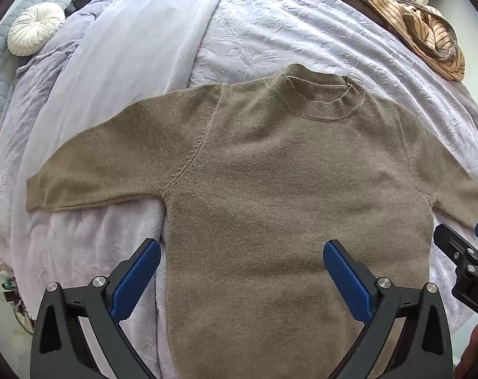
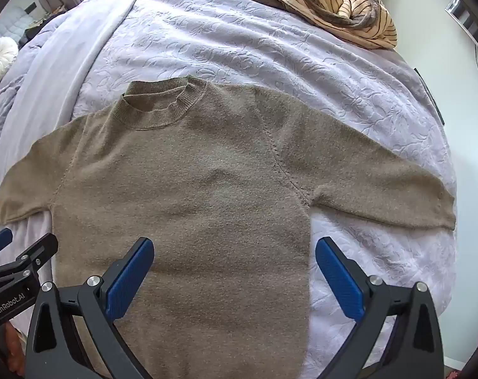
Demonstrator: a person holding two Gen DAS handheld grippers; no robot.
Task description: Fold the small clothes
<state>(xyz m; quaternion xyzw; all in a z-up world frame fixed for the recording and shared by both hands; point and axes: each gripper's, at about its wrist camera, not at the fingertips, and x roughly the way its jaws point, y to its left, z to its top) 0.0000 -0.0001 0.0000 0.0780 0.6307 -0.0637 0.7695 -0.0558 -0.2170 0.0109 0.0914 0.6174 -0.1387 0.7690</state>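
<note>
An olive-brown knit sweater (image 1: pixel 270 173) lies flat and face up on the bed, collar away from me, both short sleeves spread out sideways. It also shows in the right wrist view (image 2: pixel 188 189). My left gripper (image 1: pixel 242 249) is open and empty above the sweater's lower left side, with the left side seam between its fingers. My right gripper (image 2: pixel 234 246) is open and empty above the lower right side, with the right side seam between its fingers. The right gripper's fingers (image 1: pixel 453 246) show at the right edge of the left wrist view.
The bed has a lilac embossed cover (image 1: pixel 270 31) and a plain lilac blanket (image 1: pixel 138 47) on the left. A pile of striped tan and brown clothes (image 2: pixel 340 3) lies at the far right. A round white cushion (image 1: pixel 35 28) sits far left.
</note>
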